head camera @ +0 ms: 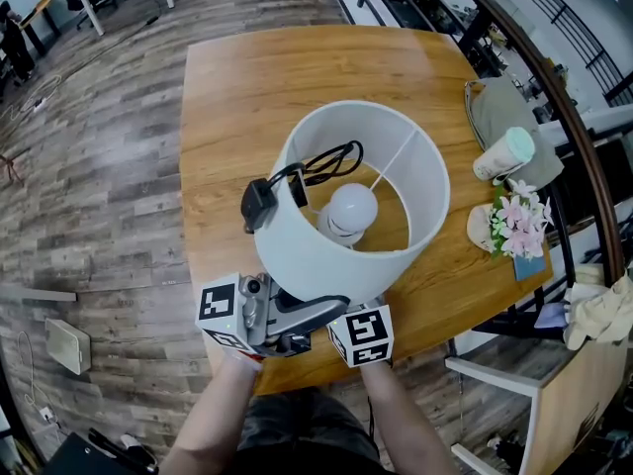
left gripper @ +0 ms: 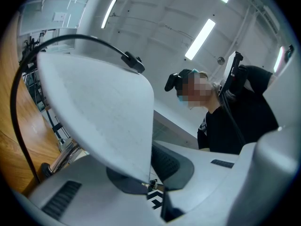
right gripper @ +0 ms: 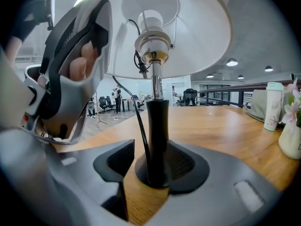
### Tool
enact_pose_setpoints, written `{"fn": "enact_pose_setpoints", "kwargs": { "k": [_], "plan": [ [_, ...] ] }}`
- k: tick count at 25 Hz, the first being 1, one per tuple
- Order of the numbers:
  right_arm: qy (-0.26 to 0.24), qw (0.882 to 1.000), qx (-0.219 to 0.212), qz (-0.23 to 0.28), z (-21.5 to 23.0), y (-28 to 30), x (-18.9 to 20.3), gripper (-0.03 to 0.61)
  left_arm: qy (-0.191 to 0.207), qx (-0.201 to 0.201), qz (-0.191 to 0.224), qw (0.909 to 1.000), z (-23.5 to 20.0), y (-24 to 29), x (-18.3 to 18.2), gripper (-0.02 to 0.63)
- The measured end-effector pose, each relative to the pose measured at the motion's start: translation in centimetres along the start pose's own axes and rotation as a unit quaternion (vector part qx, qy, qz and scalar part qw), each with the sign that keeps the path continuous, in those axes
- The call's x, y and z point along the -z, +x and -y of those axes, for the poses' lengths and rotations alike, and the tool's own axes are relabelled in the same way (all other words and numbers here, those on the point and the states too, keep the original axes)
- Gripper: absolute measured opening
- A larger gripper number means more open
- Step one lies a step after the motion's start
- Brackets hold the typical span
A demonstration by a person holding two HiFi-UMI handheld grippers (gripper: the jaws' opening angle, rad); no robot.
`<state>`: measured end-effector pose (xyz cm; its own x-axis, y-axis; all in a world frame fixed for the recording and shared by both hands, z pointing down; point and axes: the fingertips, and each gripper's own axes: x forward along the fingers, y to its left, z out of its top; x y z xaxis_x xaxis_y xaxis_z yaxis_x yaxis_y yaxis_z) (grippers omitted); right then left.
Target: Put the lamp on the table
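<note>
A table lamp with a white shade (head camera: 331,255), a round bulb (head camera: 351,208) and a black stem (right gripper: 157,135) stands upright over the front part of the wooden table (head camera: 257,77). Its black cord and plug (head camera: 259,203) hang over the shade's left rim. My left gripper (left gripper: 153,185) is shut on the shade's (left gripper: 94,107) lower edge, which it views from below. My right gripper (right gripper: 157,173) is shut on the stem, low down; in the head view only its marker cube (head camera: 361,334) shows. The shade hides the lamp's base, so I cannot tell whether it rests on the table.
At the table's right side lie a grey bag (head camera: 504,107), a white and green tumbler (head camera: 504,153) and a vase of pink flowers (head camera: 519,221). The table's front edge runs just under the grippers. A white frame (head camera: 495,384) stands at the lower right.
</note>
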<state>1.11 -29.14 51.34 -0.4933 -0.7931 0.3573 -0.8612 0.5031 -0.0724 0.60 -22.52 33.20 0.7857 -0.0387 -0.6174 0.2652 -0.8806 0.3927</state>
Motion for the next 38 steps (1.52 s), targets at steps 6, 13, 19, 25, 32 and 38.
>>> {"fn": "enact_pose_setpoints", "kwargs": {
  "k": [6,13,19,25,32,38],
  "plan": [
    [0.002,1.000,0.000,-0.002,-0.3,-0.4,0.4,0.204,0.000,-0.002,-0.005,1.0000,0.4,-0.3,0.4,0.009],
    [0.006,1.000,-0.001,-0.004,-0.4,-0.6,0.9,0.186,-0.001,-0.004,-0.005,1.0000,0.5,-0.5,0.7,0.011],
    [0.006,1.000,0.000,0.001,-0.5,-0.8,1.0,0.151,0.015,-0.020,-0.015,0.9996,0.3,-0.6,1.0,0.034],
    [0.005,1.000,0.001,0.003,-0.8,-1.5,0.7,0.112,0.036,-0.053,-0.058,0.9963,0.3,-0.8,2.2,0.081],
    [0.001,1.000,0.005,0.005,-0.9,-1.9,0.7,0.066,0.053,-0.106,-0.091,0.9888,-0.6,-2.3,3.4,0.083],
    [-0.003,1.000,0.008,0.004,-0.9,-2.3,0.5,0.060,0.067,-0.139,-0.119,0.9809,-1.0,-3.4,4.3,0.083]
  ]
}}
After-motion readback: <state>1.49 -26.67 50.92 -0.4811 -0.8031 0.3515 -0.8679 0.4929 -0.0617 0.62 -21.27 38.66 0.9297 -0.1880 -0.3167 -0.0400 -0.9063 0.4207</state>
